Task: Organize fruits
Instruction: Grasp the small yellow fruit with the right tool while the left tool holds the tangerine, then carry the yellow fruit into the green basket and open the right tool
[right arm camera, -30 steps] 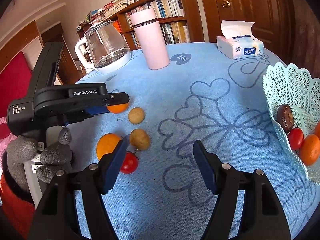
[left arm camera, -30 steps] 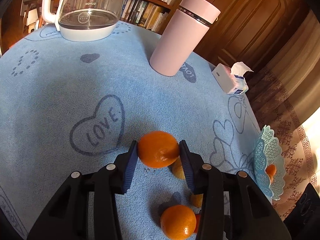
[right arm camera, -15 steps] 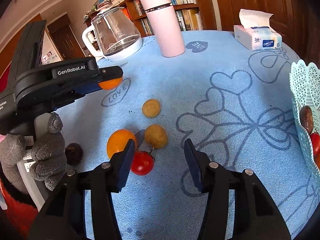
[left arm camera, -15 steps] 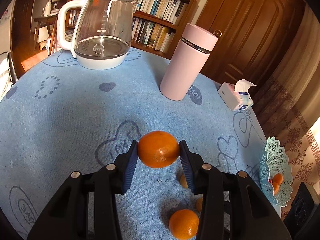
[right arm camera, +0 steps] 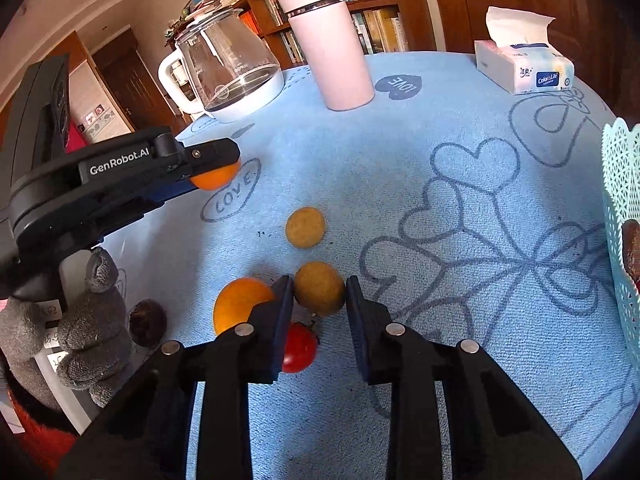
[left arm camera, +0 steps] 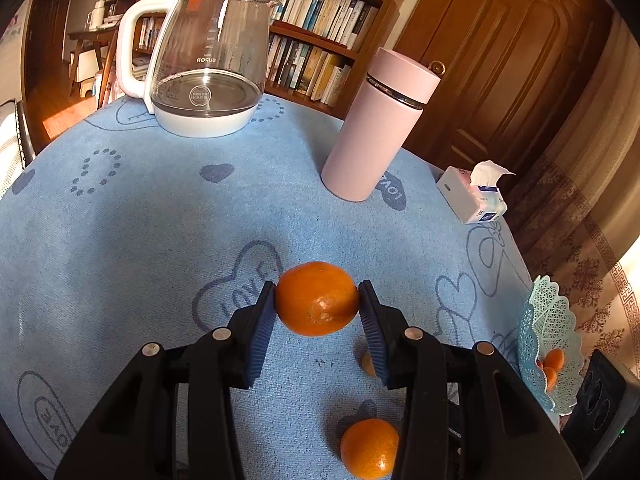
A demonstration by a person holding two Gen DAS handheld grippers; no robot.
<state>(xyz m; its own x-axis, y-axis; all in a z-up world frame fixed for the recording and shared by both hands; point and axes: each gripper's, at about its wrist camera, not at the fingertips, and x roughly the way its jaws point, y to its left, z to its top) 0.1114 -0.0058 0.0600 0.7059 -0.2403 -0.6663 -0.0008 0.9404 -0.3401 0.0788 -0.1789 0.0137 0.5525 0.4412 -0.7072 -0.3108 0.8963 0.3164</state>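
Observation:
My left gripper is shut on an orange and holds it above the blue tablecloth; in the right wrist view this orange shows under the left fingers. My right gripper is closing on a round brown fruit, and both pads touch its sides. Beside it lie another orange, a red tomato, a second brown fruit and a dark fruit. The pale turquoise lace basket stands at the right edge with fruit inside.
A glass kettle, a pink flask and a tissue pack stand at the far side of the round table. A grey-gloved hand holds the left gripper at the left. Bookshelves and a wooden door stand behind.
The right jaws have come together from wide apart onto the brown fruit, and the gripper has moved in toward it. The left gripper has risen with its orange.

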